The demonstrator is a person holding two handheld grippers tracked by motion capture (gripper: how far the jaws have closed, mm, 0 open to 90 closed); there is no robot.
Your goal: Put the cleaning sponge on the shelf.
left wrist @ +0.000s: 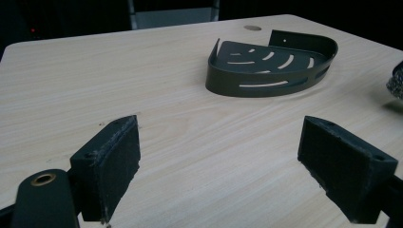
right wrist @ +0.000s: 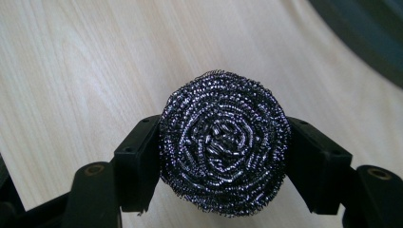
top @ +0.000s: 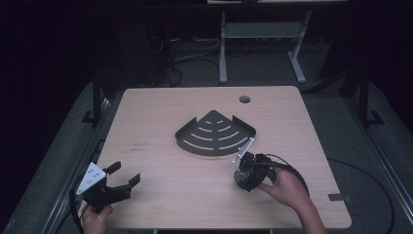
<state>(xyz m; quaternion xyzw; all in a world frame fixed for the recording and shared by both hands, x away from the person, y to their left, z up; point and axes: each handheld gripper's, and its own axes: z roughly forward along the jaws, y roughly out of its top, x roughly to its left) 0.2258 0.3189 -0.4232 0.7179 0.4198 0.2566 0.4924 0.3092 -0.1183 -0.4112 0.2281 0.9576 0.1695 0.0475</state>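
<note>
Clamped from both sides in the right gripper (right wrist: 223, 156): a round, coiled steel-wire scouring pad (right wrist: 224, 142), dark and glinting, gripped across its middle above the pale wood-grain table (top: 160, 195) near the front right. Just beyond, a dark metal quarter-round corner shelf (top: 215, 133) with curved slots and a low rim, lying flat mid-table. Resting near the front left edge, well apart from pad and shelf, the left gripper (left wrist: 218, 166), jaws spread wide and holding nothing. Likely step in hand: lifting the pad clear and carrying it to the shelf. Best done with the squeeze kept even, since springy wire can slip or bulge out of the pads; a straight lift first, then a level carry over the low rim. Spiral coils tight at the centre, looser and frayed toward the edge.
</note>
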